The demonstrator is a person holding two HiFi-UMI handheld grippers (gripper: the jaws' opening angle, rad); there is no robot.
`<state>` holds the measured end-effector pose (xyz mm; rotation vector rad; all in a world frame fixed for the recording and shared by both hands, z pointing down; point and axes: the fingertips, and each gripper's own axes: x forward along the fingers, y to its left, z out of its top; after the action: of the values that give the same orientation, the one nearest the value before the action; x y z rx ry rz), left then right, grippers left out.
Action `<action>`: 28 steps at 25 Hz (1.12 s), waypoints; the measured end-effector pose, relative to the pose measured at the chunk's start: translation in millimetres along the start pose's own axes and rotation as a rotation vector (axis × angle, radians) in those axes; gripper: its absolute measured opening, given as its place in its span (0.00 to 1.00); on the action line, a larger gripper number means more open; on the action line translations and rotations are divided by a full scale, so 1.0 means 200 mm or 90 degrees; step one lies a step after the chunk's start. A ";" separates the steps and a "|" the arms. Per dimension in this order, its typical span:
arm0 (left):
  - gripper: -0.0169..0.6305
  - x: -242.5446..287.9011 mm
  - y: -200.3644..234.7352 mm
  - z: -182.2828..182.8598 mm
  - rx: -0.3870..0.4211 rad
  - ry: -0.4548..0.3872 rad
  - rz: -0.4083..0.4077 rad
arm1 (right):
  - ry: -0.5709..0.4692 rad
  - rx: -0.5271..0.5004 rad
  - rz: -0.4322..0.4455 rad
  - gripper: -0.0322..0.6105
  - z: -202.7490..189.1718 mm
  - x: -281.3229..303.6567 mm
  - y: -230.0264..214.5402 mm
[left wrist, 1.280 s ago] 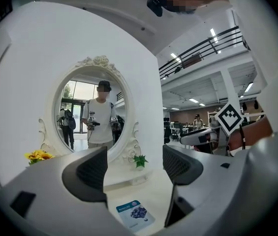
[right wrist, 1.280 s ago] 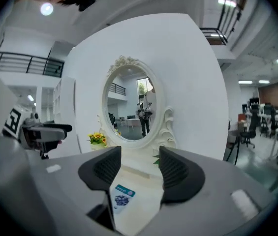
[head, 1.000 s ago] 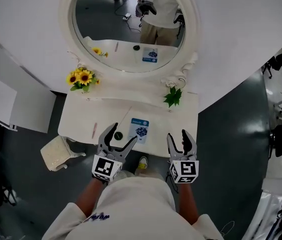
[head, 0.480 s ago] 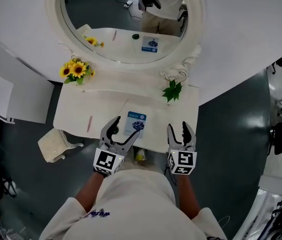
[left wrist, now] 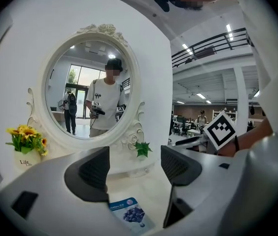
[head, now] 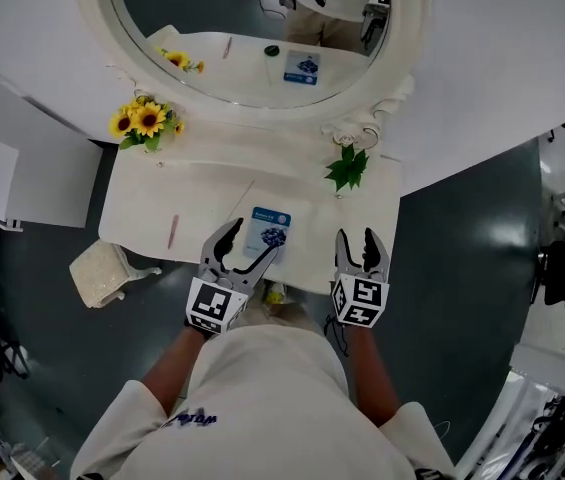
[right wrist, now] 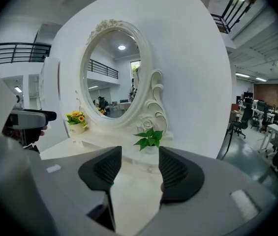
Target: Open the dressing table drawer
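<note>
Two tongs (head: 252, 240) (head: 356, 236), one packet (head: 269, 230), pen (head: 172, 231) perhaps

The sunflower pot (left wrist: 25, 162) reads "Life"; print on the blue packet (left wrist: 129, 216) blurs.

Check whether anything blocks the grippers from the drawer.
Nothing visible does. Left gripper and right gripper hover open at the front edge of the dressing table; the left jaws have just been closing slightly, empty, above the blue packet. The drawer front is hidden.

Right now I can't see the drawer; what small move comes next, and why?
Probably lower both below the dressing table front edge: left gripper, fingers just closing slightly, and right gripper are open, empty, above it; no drawer handle shows.
</note>
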<state>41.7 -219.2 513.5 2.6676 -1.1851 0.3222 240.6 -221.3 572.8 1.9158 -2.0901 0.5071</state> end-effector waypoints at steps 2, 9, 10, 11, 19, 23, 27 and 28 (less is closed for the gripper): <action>0.53 0.00 0.00 -0.02 -0.006 0.006 -0.003 | 0.002 0.017 -0.011 0.41 -0.04 0.04 -0.03; 0.50 0.02 0.03 -0.14 -0.012 0.037 0.004 | 0.029 0.004 -0.025 0.41 -0.17 0.18 -0.07; 0.50 0.03 0.05 -0.17 -0.011 0.041 0.006 | 0.032 -0.002 -0.024 0.41 -0.19 0.20 -0.07; 0.49 0.04 0.06 -0.19 -0.014 0.042 0.009 | 0.036 -0.006 -0.024 0.41 -0.21 0.22 -0.07; 0.46 0.09 0.12 -0.26 -0.031 0.048 0.028 | 0.077 0.013 -0.053 0.40 -0.37 0.45 -0.12; 0.44 0.11 0.13 -0.30 -0.009 0.063 0.020 | 0.098 0.013 -0.070 0.37 -0.42 0.56 -0.13; 0.41 0.14 0.15 -0.29 -0.004 0.070 0.015 | 0.108 0.004 -0.078 0.36 -0.49 0.64 -0.13; 0.41 0.14 0.16 -0.29 -0.007 0.069 0.019 | 0.112 0.000 -0.081 0.35 -0.50 0.66 -0.14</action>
<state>30.6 -244.4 579.7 2.5898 -1.1912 0.4568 251.1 -299.5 720.4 1.9138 -1.8464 0.6220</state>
